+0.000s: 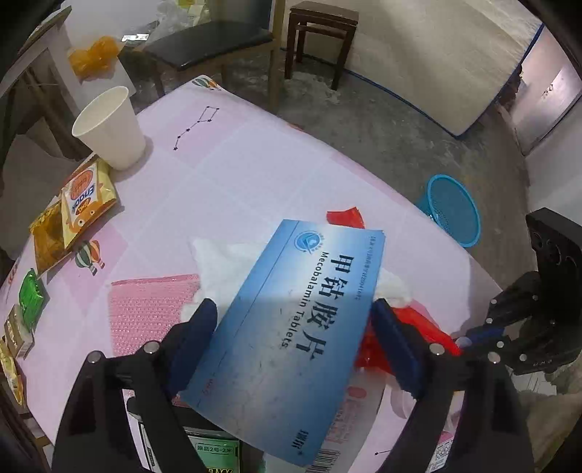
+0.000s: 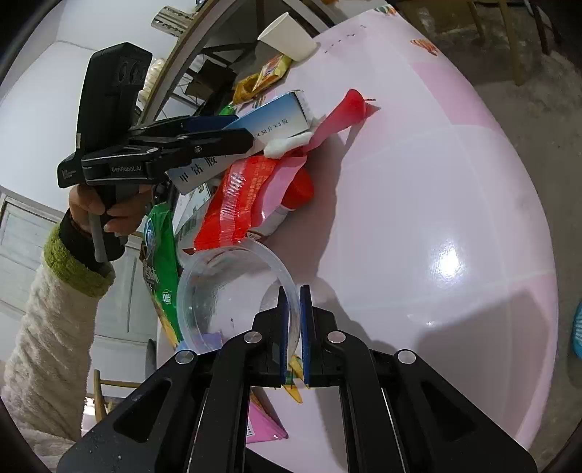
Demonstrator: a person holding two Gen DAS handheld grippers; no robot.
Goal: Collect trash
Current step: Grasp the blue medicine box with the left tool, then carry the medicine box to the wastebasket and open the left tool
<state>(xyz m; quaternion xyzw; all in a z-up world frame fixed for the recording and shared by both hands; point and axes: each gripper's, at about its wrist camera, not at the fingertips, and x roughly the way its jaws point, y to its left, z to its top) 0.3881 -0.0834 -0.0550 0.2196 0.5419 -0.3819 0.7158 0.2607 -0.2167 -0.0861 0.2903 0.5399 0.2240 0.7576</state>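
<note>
A blue tablet box lies tilted over a pile of trash on the pink-covered table. My left gripper is set wide and shut on the box, one pad against each long edge. The right wrist view shows that gripper holding the box above a white tissue and a red plastic bag. My right gripper is shut on the rim of a clear plastic bowl beside the pile. In the left wrist view the right gripper sits at the right edge.
A paper cup, snack wrappers, a green packet and pink bubble wrap lie on the table's left part. A blue basket stands on the floor beyond the far edge. A chair and stool stand behind.
</note>
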